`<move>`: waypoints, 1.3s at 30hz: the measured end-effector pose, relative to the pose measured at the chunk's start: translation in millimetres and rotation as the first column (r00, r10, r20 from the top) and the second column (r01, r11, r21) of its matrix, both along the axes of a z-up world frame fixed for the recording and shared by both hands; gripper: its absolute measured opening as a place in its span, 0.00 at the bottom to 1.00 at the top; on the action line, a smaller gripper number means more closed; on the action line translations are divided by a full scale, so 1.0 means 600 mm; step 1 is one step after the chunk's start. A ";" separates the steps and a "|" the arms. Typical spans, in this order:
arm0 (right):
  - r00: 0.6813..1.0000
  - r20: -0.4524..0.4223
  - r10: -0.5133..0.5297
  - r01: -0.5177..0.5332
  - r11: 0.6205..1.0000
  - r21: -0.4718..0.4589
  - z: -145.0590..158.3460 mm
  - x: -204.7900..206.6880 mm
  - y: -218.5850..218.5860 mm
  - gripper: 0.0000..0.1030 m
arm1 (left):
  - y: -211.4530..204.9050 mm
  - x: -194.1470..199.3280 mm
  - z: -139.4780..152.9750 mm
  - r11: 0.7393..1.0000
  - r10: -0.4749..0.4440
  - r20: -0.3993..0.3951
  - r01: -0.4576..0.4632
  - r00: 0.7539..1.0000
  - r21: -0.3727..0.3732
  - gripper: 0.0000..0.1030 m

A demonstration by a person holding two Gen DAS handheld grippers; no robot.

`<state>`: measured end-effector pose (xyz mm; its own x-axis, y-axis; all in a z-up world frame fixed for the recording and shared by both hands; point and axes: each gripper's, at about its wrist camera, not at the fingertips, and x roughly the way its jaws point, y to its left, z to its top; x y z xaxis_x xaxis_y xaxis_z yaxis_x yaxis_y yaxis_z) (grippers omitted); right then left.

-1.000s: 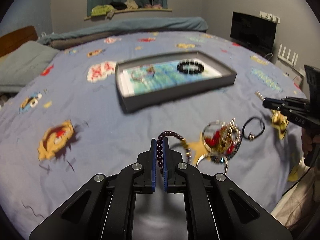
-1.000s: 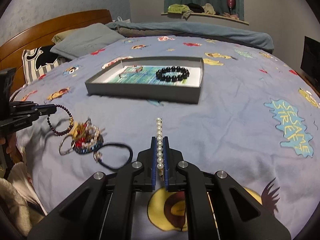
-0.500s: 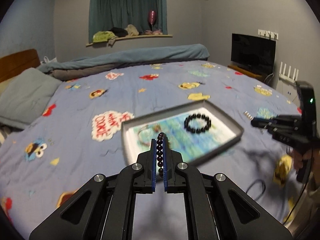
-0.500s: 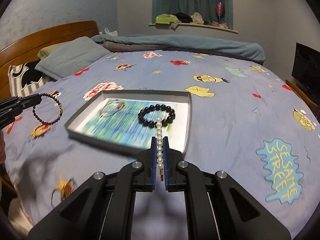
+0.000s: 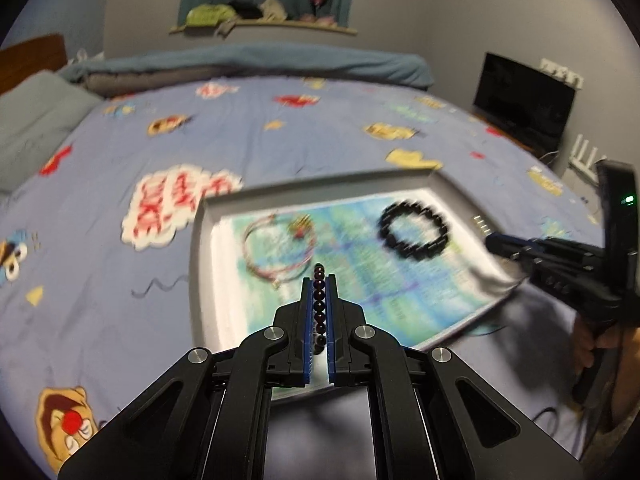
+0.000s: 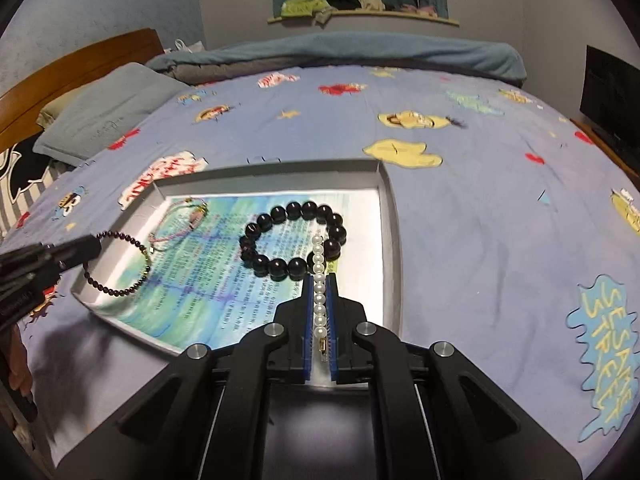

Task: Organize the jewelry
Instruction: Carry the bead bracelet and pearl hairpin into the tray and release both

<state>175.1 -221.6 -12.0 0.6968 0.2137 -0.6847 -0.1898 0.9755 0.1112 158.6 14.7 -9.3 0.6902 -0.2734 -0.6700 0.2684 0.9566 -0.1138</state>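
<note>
A grey tray (image 6: 390,216) with a printed blue-green liner lies on the bed; it also shows in the left wrist view (image 5: 200,264). In it lie a black bead bracelet (image 6: 294,240) (image 5: 414,230) and a thin pink cord bracelet (image 6: 180,224) (image 5: 276,248). My left gripper (image 5: 319,280) is shut on a dark purple bead bracelet (image 5: 319,300), which hangs over the tray's left end (image 6: 116,264). My right gripper (image 6: 319,280) is shut on a white pearl bracelet (image 6: 319,276) above the tray's near right part.
The bed has a blue cartoon-print cover (image 6: 480,208), a grey pillow (image 6: 108,112) and wooden headboard (image 6: 60,68) at left. A black TV (image 5: 524,96) stands at right. A folded blanket (image 6: 340,52) lies along the far side.
Both grippers have carried their bracelets from the loose jewelry pile near the bed's edge up over the tray. The tray now lies directly under both.
</note>
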 end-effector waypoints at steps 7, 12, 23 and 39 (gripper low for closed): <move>0.999 -0.042 -0.014 0.013 1.000 -0.020 -0.028 0.013 0.004 0.05 | 0.037 0.020 -0.041 0.997 0.072 -0.076 -0.072 0.995 0.002 0.06; 0.999 -0.040 -0.011 0.009 0.999 -0.033 -0.030 0.012 0.010 0.05 | 0.038 0.025 -0.057 0.997 0.072 -0.109 -0.071 0.991 0.009 0.06; 1.000 -0.020 0.002 -0.002 1.000 -0.003 -0.009 -0.012 0.007 0.26 | 0.038 -0.005 -0.040 0.997 0.078 -0.088 -0.076 0.993 0.019 0.21; 0.997 0.074 -0.003 -0.002 0.998 0.066 0.079 -0.130 -0.031 0.74 | 0.064 -0.118 0.041 0.990 0.141 0.010 -0.141 0.990 0.002 0.77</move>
